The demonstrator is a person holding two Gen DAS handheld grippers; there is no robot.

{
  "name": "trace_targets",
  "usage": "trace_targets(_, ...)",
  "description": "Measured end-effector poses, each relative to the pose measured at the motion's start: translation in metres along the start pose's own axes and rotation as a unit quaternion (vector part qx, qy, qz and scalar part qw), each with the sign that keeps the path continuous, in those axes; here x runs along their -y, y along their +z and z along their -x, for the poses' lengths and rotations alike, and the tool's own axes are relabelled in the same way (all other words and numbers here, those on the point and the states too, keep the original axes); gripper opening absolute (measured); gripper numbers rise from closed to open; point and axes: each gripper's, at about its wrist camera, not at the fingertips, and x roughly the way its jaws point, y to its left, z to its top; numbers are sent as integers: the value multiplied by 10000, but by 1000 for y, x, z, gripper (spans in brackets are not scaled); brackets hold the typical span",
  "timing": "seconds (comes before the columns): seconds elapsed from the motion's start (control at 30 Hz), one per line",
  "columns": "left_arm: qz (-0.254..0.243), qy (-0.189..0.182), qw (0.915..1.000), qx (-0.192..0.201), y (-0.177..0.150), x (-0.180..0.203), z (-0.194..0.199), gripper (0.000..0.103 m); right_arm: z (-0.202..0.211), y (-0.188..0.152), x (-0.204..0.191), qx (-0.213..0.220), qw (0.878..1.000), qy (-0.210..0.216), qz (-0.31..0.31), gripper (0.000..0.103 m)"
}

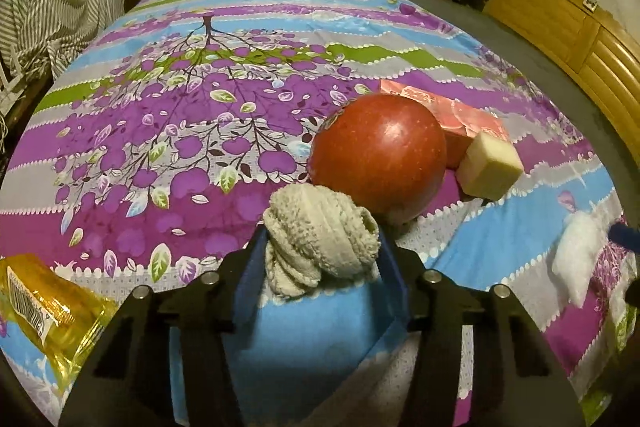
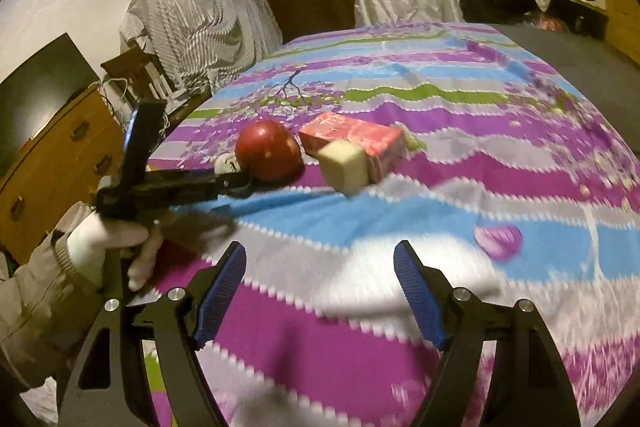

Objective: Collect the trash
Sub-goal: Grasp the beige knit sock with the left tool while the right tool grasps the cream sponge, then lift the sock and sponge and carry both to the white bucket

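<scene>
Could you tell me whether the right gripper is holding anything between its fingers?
No, the right gripper has its blue-padded fingers spread wide, with only the bedspread between them.

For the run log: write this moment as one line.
left gripper: shut on rag | right gripper: open, holding nothing | apple, sponge, pink box: on bedspread

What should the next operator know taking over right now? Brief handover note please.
Left claw: shut on the crumpled grey-beige terry cloth wad, at the patterned purple bedspread, right in front of the red apple.
Right claw: open, holding nothing, above the bedspread.
Nearby: pale yellow sponge block and pink rectangular packet beside the apple; yellow plastic wrapper near left; white wad near right.
Done: wad gripped.
Left: no bin in view; everything else uncollected.
</scene>
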Motion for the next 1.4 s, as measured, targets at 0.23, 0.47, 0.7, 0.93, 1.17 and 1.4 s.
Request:
trace_targets(0.23, 107, -106, 9999, 28, -7, -2, 6, 47, -63, 50, -7, -369, 9944, -377, 916, 77)
trace_targets(0.47, 155, -112, 9998, 15, -9, -3, 5, 47, -103, 74, -22, -546, 9812, -917, 1608, 63)
trace_targets(0.7, 115, -60, 9999, 34, -9, -1, 5, 47, -118, 61, -23, -620, 9734, -1366, 1734, 34)
trace_targets(0.93, 254, -31, 9995, 176, -10, -4, 16, 45, -86, 54, -17, -223, 9810, -1330, 1393, 24)
trace_targets(1.17, 201, 138, 9978, 624, -19, 8, 66, 45, -8, 37, -31, 601, 9861, -1279, 878, 22)
trace_targets(1.4, 109, 127, 9911, 1321, -50, 46, 155, 45, 81, 5, -61, 1339, 9800, -1327, 636, 22)
